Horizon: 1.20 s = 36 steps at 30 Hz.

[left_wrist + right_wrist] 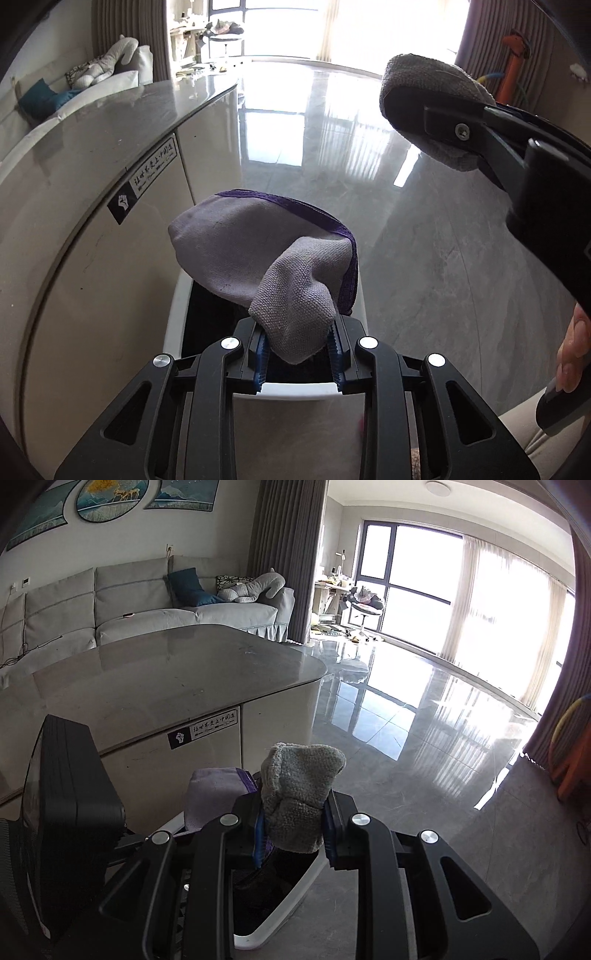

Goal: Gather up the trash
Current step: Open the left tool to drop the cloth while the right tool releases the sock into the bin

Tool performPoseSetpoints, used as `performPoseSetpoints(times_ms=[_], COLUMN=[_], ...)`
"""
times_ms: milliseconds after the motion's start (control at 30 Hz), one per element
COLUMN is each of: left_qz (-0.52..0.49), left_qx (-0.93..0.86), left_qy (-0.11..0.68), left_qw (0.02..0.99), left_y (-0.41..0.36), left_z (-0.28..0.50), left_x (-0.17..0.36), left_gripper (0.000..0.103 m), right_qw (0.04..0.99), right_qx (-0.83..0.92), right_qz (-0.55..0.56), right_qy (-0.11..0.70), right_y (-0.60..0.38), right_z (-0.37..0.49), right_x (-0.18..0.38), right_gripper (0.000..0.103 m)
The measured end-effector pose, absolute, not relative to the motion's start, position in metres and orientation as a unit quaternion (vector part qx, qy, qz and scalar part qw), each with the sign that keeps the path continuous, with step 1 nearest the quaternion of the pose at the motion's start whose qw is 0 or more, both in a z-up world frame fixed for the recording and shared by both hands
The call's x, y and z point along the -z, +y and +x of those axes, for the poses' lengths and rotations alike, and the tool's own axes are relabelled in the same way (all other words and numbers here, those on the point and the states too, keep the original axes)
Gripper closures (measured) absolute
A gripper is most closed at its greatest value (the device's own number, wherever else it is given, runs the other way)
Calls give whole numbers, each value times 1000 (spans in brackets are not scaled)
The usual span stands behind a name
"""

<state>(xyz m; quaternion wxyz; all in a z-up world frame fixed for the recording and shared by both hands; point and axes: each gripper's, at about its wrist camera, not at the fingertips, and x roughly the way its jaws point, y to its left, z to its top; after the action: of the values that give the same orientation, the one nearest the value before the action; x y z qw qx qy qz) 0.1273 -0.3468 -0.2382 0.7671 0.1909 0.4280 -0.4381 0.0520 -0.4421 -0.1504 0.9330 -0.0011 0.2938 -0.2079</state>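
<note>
Left wrist view: left gripper (pixel 297 354) points down over a white bin (pixel 295 390) with a dark inside, standing on the floor (pixel 424 258) just beside a table (pixel 110 122) at 9 o'clock. A corner of a purple-edged cloth (pixel 236 247) lies between the blue pads (pixel 259 363). The rest of the cloth bulges out toward 11 o'clock, above the bin's mouth. The corner touches the pads near their tips, but I cannot tell whether they pinch it or merely flank it.

Right wrist view: right gripper (pixel 293 830) is clenched on a grey rag (pixel 295 794), pads pressed on both sides of the wad. The rag's top stands free toward 12 o'clock. The bin sits below at 6 o'clock and the purple-edged cloth at 9 o'clock.

Handling, judged:
- Both pieces are woven fabric: light, soft, limp, not fragile. No crush risk, so a firm pinch is fine.
- The grey rag is coarse and bunched thick, so it should grip well and is unlikely to slip.
- The purple-edged cloth is smoother and thinner. A single corner is a slim hold, and the hanging bulk can swing or snag on the bin's rim.
- Best hold: a folded bunch or the stitched hem, deep between the pads, not at their tips.
- On release, limp cloth may cling to the ribbed pads or drape over the rim, so centre it over the opening first.
</note>
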Motion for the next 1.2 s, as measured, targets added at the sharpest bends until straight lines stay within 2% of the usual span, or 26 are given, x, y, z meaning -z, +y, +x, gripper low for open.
performPoseSetpoints(times_ms=[33,67,100,133,633,1067,1200], left_qz=[194,202,211,214,185,135,134], left_qx=[435,422,395,378,321,212,209], left_qy=[429,421,399,373,361,334,339], left_qw=[768,777,800,820,856,908,907], left_y=[-347,-347,-345,-343,-319,-264,-260], left_z=[128,128,126,125,165,202,208], left_x=[241,243,242,239,222,194,196], left_gripper=[47,30,7,5,5,5,5], right_qw=[933,932,931,931,933,923,923], right_qx=[208,209,207,208,190,161,155], right_qz=[-3,-6,-6,-5,1,28,29], right_qy=[295,297,299,300,306,348,352], right_y=[-441,-442,-442,-443,-442,-425,-418], right_z=[54,53,54,53,64,100,102], right_x=[150,152,153,154,159,193,195], right_gripper=[78,78,78,78,78,77,73])
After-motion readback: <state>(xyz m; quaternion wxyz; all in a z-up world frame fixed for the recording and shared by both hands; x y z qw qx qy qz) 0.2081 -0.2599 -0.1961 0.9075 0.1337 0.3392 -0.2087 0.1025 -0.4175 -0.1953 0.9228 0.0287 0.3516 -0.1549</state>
